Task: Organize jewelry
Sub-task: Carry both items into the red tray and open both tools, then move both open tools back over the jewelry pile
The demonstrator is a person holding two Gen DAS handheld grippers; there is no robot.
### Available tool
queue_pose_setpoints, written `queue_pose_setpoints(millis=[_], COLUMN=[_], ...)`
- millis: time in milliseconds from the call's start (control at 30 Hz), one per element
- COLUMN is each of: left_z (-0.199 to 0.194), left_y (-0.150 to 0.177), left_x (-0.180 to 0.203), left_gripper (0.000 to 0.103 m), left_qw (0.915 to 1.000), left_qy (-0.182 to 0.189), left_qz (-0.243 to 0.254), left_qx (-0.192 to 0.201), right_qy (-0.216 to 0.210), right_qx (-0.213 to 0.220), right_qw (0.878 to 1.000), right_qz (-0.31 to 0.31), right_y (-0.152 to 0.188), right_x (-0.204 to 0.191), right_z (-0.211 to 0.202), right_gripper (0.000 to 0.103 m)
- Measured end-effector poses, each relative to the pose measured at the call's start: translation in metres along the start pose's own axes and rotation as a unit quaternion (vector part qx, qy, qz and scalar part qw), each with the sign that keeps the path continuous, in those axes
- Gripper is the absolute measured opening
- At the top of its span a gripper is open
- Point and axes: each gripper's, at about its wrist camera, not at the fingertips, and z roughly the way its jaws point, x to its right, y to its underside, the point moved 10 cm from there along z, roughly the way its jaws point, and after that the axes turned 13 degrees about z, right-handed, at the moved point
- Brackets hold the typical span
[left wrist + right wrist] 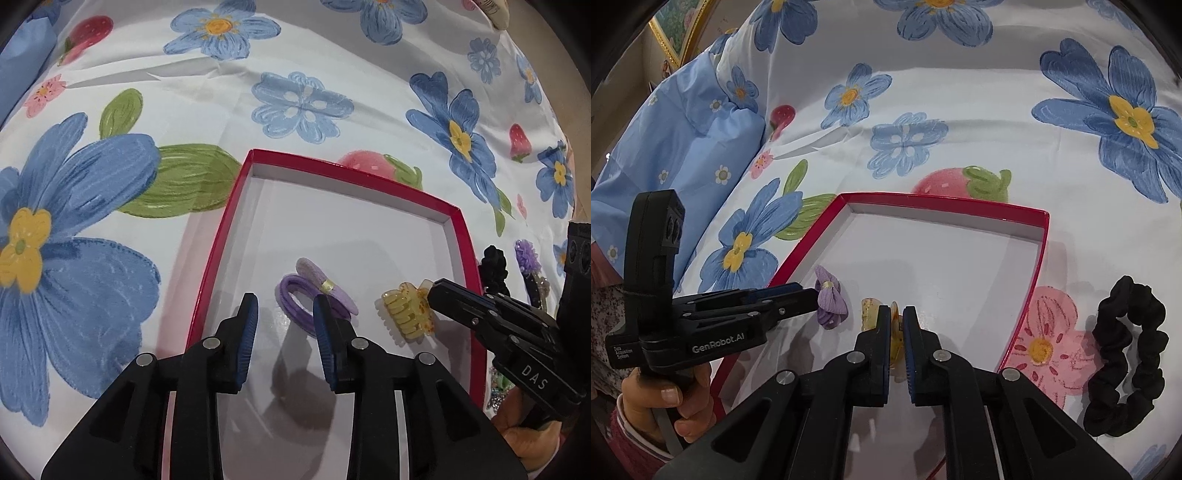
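A shallow red box (218,258) (942,202) with a white floor lies on a flowered bedsheet. On its floor rest a purple bow hair tie (308,286) (831,301) and a yellow claw clip (402,312) (867,310). My left gripper (285,301) (807,291) is open above the floor; the hair tie lies loose just ahead, partly behind the right finger. My right gripper (897,311) (433,290) stands narrowly open, with the clip's amber tab in the slim gap between its pads and the clip resting on the floor.
A black scrunchie (1126,354) (493,266) lies on the sheet right of the box. A purple flower clip (528,254) and sparkly pieces (498,387) sit beyond it. A blue pillow (683,129) lies at far left. A hand (665,398) grips the left handle.
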Motion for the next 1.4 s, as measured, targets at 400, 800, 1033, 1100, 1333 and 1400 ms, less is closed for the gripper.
queue_pose_setpoints(millis=[400,800,1033,1100,1333,1400], left_z=[-0.046,-0.072,-0.075,-0.074,-0.069,-0.067], left_y=[0.005,0.029,0.037,0.038,0.036,0.034], left_x=[0.019,0.102,0.148,0.160,0.189,0.195], left_gripper=[0.047,0.054,0.054,0.054,0.054,0.054], left_qw=[0.9991,0.9966,0.9937,0.9927,0.9901,0.9897], left_qy=[0.015,0.059,0.087,0.091,0.102,0.104], left_qz=[-0.013,0.025,0.054,0.064,0.088,0.092], left_qx=[0.038,0.051,0.047,0.046,0.039,0.038], right_qy=[-0.021,0.006,0.037,0.046,0.087,0.098], right_qx=[0.036,0.086,0.112,0.119,0.138,0.142], right_qw=[0.999,0.993,0.987,0.985,0.978,0.976], right_qz=[0.026,0.087,0.112,0.117,0.130,0.133], right_y=[0.002,0.046,0.069,0.075,0.093,0.094], right_x=[0.001,0.065,0.104,0.115,0.154,0.164], right_z=[-0.049,-0.136,-0.179,-0.188,-0.217,-0.223], right_gripper=[0.031,0.037,0.037,0.037,0.037,0.037])
